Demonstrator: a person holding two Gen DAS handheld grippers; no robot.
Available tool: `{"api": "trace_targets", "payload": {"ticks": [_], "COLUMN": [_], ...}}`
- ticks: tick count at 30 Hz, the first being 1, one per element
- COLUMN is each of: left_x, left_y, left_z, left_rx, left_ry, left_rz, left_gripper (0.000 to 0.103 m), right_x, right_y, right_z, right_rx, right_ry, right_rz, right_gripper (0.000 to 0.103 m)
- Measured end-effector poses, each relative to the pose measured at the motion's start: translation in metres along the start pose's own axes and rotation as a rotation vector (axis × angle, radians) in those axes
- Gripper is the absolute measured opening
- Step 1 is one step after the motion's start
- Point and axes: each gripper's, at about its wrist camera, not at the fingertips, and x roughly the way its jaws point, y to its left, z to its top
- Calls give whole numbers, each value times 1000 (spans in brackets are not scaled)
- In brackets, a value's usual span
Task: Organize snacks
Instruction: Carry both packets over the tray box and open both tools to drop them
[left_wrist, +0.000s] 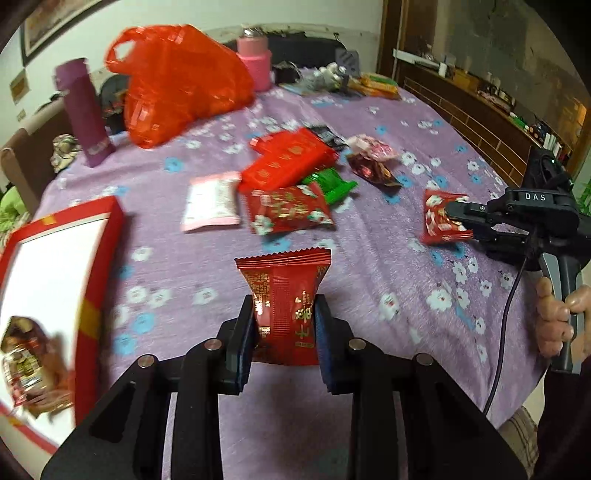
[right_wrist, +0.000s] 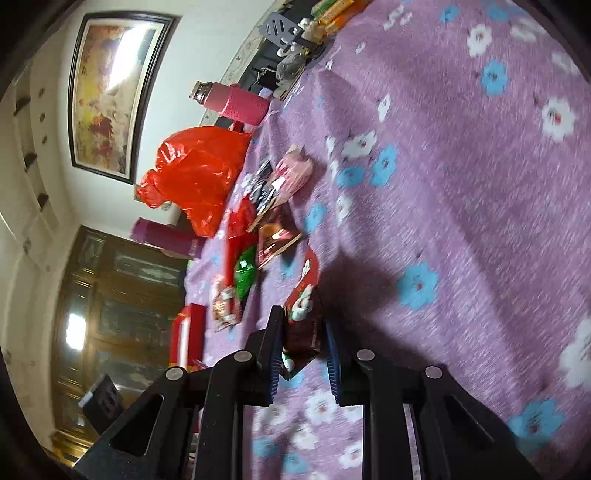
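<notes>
My left gripper (left_wrist: 283, 314) is shut on a red snack packet (left_wrist: 286, 306) with gold print, held above the purple flowered tablecloth (left_wrist: 369, 280). A red gift box (left_wrist: 99, 266) with a white inside lies to the left, one brown wrapped snack (left_wrist: 26, 362) in it. My right gripper (left_wrist: 448, 216) is shut on a red packet with white flowers (left_wrist: 437, 221) at the right. In the right wrist view that gripper (right_wrist: 303, 325) pinches the same flowered packet (right_wrist: 303, 310). A pile of snacks (left_wrist: 291, 177) lies mid-table.
A red plastic bag (left_wrist: 177, 81), a purple flask (left_wrist: 83, 110) and a pink flask (left_wrist: 255, 61) stand at the far side. More clutter and orange packs (left_wrist: 376, 85) sit far right. A hand (left_wrist: 557, 317) grips the right tool's handle. A wooden cabinet (left_wrist: 480, 110) runs along the right.
</notes>
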Motion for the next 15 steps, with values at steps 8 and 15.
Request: {"api": "trace_targets", "payload": {"ticks": [8, 15], "left_x": [-35, -52], "left_y": [51, 97], "left_z": [-16, -35], "left_rx": [-72, -149], "left_ry": [-63, -92], "left_rz": [80, 165], "left_gripper": [27, 27], "right_x": [14, 55], "right_y": [37, 88], "right_z": [-19, -41], "right_rx": [-18, -65], "right_ry": [19, 103], "right_rz": [75, 123], "right_gripper": [21, 21]}}
